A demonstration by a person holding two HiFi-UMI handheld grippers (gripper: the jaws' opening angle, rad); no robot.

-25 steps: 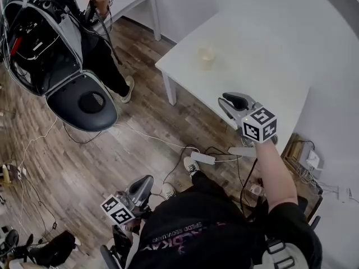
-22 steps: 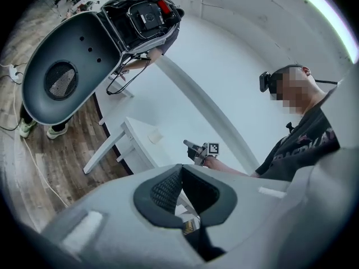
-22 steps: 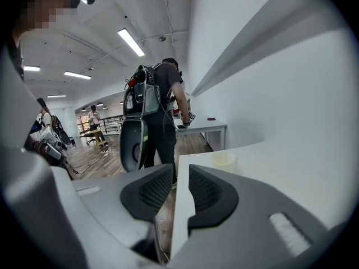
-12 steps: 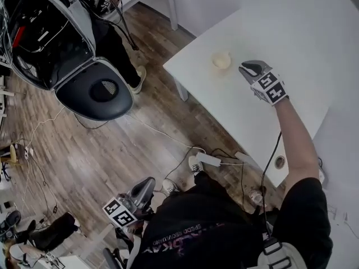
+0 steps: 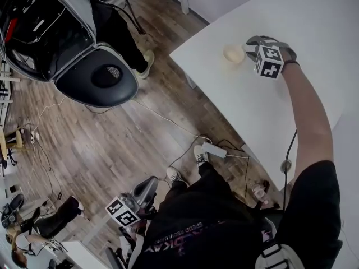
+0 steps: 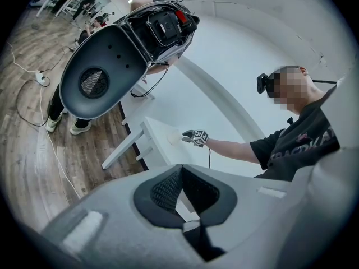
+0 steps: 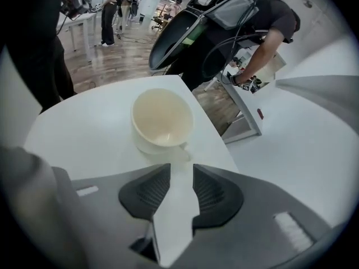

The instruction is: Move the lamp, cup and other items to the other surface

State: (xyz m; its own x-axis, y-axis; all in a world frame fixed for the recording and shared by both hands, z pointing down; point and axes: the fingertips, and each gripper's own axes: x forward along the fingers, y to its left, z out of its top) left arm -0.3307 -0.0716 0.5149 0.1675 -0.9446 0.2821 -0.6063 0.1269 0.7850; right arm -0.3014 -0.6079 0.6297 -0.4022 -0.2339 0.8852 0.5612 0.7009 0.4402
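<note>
Right gripper view shows the one cup (image 7: 161,119) upright and empty near a corner of the white table (image 7: 84,133). Its handle is turned toward the right gripper (image 7: 181,170), whose jaws have just been opening and stand apart just short of it, nothing between them. The left gripper (image 6: 182,167) is well apart from the table, jaws together on nothing. The task looks barely begun: the cup is not yet gripped, and no lamp or other item shows — one cup, one table under it, two grippers.

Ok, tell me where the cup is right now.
In the head view the cup stands upper right, near the corner of the white table, just left of the right gripper; that gripper's open jaws point at it without touching.
</note>
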